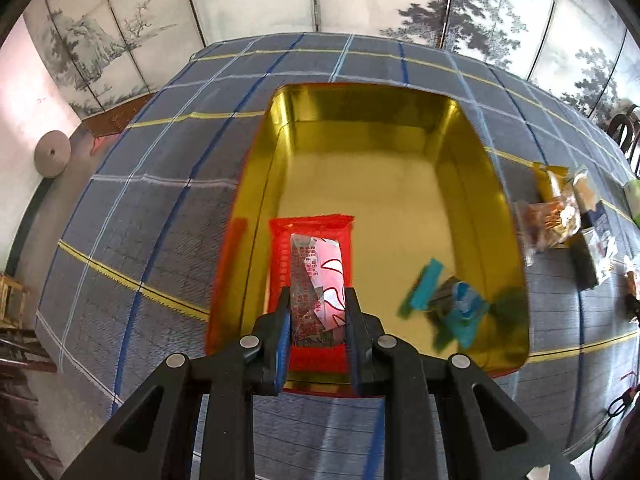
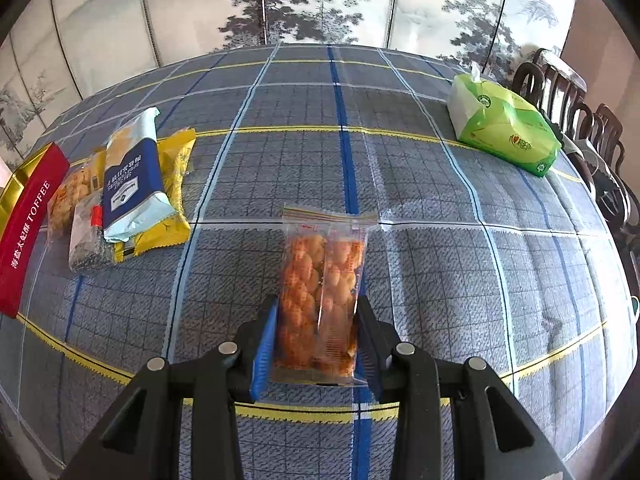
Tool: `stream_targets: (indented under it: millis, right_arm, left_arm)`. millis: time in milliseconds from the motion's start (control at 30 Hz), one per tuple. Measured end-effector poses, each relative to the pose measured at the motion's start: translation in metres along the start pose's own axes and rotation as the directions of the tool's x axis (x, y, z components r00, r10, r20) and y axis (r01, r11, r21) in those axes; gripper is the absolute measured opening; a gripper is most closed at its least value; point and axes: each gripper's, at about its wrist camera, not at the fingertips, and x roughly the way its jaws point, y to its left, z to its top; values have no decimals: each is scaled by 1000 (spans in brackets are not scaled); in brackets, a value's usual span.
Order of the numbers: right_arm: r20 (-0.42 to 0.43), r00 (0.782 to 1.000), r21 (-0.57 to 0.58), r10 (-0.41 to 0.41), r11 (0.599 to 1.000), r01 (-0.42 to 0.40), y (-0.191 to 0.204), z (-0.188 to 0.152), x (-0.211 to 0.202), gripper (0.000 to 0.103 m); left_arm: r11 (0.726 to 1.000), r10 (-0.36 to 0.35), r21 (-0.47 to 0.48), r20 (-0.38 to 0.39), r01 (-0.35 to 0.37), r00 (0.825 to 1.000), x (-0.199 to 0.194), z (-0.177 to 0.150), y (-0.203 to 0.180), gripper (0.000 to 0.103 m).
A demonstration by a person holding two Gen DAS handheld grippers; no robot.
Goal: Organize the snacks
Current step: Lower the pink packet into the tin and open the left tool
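Around my worktop, off-task items only:
- Checked cloth (image 2: 420, 184), grey-blue with yellow, white and blue lines, covering the worktop.
- Folding screen (image 2: 312, 4) behind, painted with grey trees and hills.
- Green tissue pack (image 2: 504, 128), far right on the cloth.
- Dark wooden chairs (image 2: 560, 88) at the right edge.
- Round grey disc (image 1: 52, 154) by the left wall.

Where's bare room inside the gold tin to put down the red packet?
The gold tin has bare floor across its far half and middle, beyond the red packet. The near right corner is crowded by a blue-wrapped snack.
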Motion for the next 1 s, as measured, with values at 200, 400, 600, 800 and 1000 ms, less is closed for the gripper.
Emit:
stream_targets:
  millis: [200, 400, 600, 800, 1000]
  right_arm:
    - [-12, 1000, 6, -14, 1000, 14, 4, 1, 0, 37]
    - [-11, 1000, 26, -26, 999, 26, 5, 0, -1, 37]
    - [-8, 999, 36, -38, 999, 38, 7, -1, -2, 37]
    - [-7, 999, 41, -42, 998, 43, 8, -2, -3, 37]
    - [-10, 999, 46, -37, 998, 38, 9, -3, -4, 37]
  left_arm:
    - [1000, 1, 9, -12, -1, 1000, 7, -4, 8, 20]
    - [1000, 1, 7, -10, -1, 1000, 8, -6, 13, 21]
    - [999, 20, 36, -2, -20, 1000, 8, -9, 12, 25]
    - [998, 33, 54, 4, -33, 999, 7, -9, 9, 26]
    - [998, 37, 55, 5, -37, 999, 7, -9, 8, 34]
